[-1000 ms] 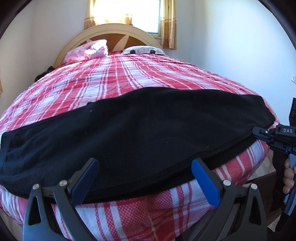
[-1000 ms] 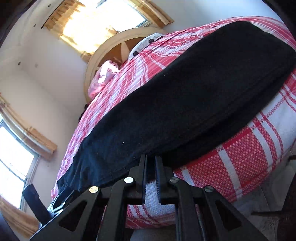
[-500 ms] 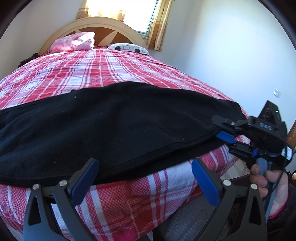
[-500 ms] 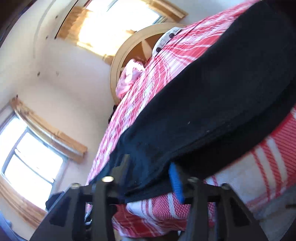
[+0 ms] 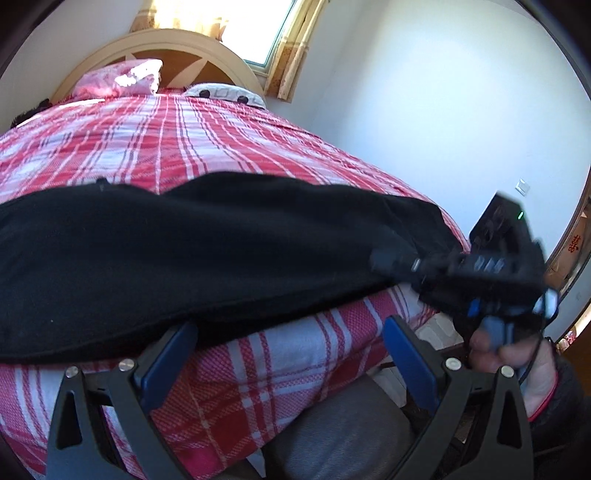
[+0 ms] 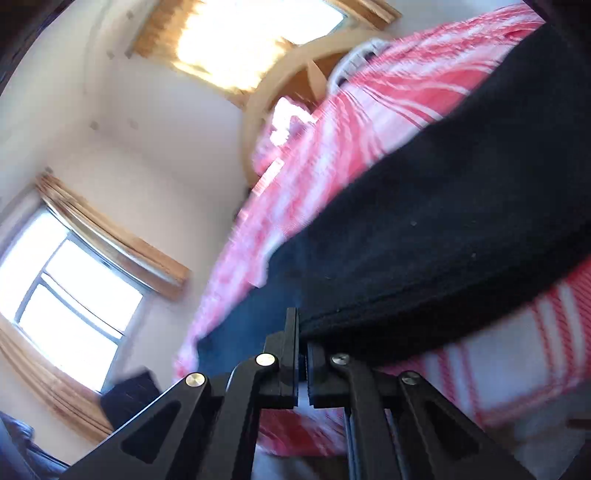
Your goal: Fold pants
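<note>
Right claw [image 6: 302, 332], seen from its own camera: jaws closed together, pinching the near hem of the black pants [image 6: 443, 221]; in the left view the same claw [image 5: 391, 258] reaches in from the right edge and grips the right end of the garment. Left claw [image 5: 288, 347]: jaws spread wide, blue pads [image 5: 402, 354] standing apart, nothing between them; it hovers just off the bed's near edge, below the garment's front hem.

Bed [image 5: 207, 140]: fills most of both views, covered with a red-and-white checked sheet that hangs over the near side.

Pants [image 5: 184, 251]: laid flat across the near part of the bed, running from the left edge of the left view to the right corner of the mattress, with their front edge along the mattress edge.

Headboard [image 5: 155, 44]: pale, arched, at the far end.

Window [image 5: 258, 22]: bright, with tan curtains, behind the headboard; a second window [image 6: 70, 288] appears on the side wall in the right view.

Pillows: a pink one [image 5: 118, 77] and a white one with dark spots [image 5: 225, 94], both against the headboard.

Hand [image 5: 517, 354]: wrapped around the right claw's handle at the lower right.
</note>
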`<state>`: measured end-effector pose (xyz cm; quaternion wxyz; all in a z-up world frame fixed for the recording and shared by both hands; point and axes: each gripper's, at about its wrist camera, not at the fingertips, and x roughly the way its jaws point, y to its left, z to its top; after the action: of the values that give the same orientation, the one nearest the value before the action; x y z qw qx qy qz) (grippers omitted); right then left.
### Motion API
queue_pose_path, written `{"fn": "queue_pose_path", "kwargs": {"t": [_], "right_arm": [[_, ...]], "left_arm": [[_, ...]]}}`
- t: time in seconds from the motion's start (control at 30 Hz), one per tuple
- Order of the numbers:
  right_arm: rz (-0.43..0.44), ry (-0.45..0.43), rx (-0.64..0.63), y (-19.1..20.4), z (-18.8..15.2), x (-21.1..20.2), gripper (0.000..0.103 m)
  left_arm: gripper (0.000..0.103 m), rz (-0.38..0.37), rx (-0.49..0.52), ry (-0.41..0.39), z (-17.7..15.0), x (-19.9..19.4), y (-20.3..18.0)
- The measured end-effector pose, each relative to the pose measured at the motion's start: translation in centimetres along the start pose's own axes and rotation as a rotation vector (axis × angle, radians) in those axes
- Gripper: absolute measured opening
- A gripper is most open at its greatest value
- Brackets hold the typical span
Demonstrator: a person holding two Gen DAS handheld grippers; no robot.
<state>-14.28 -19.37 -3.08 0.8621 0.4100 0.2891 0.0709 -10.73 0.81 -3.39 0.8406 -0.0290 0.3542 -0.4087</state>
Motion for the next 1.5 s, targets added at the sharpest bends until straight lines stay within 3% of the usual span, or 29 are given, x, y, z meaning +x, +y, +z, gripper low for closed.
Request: {"fn": "queue_pose_path", "kwargs": {"t": [0.07,0.2,0.3,0.33,0.4,0.5,0.6,0.73,0.83,0.87,0.9,0.93,0.97,1.07,1.17,1.27,1.37,1.5], "right_arm": [[-0.059,0.051,0.011,-1.3,-1.1,1.4,0.003],[-0.006,0.014,0.032,-2.1,-1.9,1.9,0.005],[-0.009,0.089,0.060,-1.9,-1.7,1.4,0.016],[-0.027,0.129,0.058,-1.6,-1.7,1.0,0.024],[-0.084,0.161,-0.025,0.0,-2.0,-0.7,0.027],[-0.162,0.089,-0.236,2.8,-1.4,-3.5,0.027],[-0.265,-0.063,-0.392,5.1,-0.3,-4.1,0.027],[-0.344,-0.099,-0.526,6.2,0.4,0.0,0.027],[-0.448,-0.112,-0.556,3.6,1.5,2.3,0.027],[-0.494,-0.093,-0.531,2.1,2.0,3.1,0.027],[-0.458,-0.126,-0.532,1.2,2.6,3.0,0.027],[-0.429,-0.175,-0.544,1.1,2.8,2.5,0.027],[-0.438,-0.169,-0.554,1.0,2.9,2.5,0.027],[-0.510,-0.179,-0.546,2.6,2.8,1.8,0.027],[-0.423,-0.202,-0.629,5.2,1.3,1.0,0.028],[-0.436,-0.139,-0.740,6.4,0.0,3.5,0.029],[-0.489,-0.067,-0.729,5.6,0.3,6.9,0.030],[-0.429,-0.083,-0.675,4.5,2.2,8.3,0.037]], "left_arm": [[0.102,0.027,0.019,-0.028,0.4,-0.5,-0.2],[0.103,0.105,0.052,-0.073,2.0,-0.6,0.1],[0.103,0.151,0.053,-0.118,3.9,-0.7,1.0],[0.103,0.171,0.054,-0.137,4.6,-0.9,1.4],[0.103,0.228,0.062,-0.166,5.3,-1.4,2.8],[0.103,0.340,0.037,-0.174,5.3,-2.2,5.5],[0.103,0.476,-0.030,-0.140,4.6,-2.8,8.9],[0.103,0.631,-0.060,-0.140,3.0,-4.5,12.4],[0.103,0.833,-0.089,-0.035,2.0,-3.6,16.1],[0.103,0.783,-0.135,-0.042,1.6,-3.9,17.5],[0.103,0.734,-0.194,-0.067,1.5,-4.5,18.3],[0.103,0.725,-0.221,-0.071,1.7,-4.8,18.6],[0.103,0.737,-0.219,-0.066,2.0,-4.8,18.7],[0.103,0.807,-0.138,-0.085,2.7,-4.5,17.1],[0.103,0.734,-0.070,-0.118,3.7,-3.9,14.8],[0.103,0.684,0.003,-0.141,4.9,-2.4,12.9],[0.103,0.703,0.023,-0.111,5.8,-0.7,12.6],[0.103,0.714,-0.021,-0.017,5.3,0.9,13.5]]}}
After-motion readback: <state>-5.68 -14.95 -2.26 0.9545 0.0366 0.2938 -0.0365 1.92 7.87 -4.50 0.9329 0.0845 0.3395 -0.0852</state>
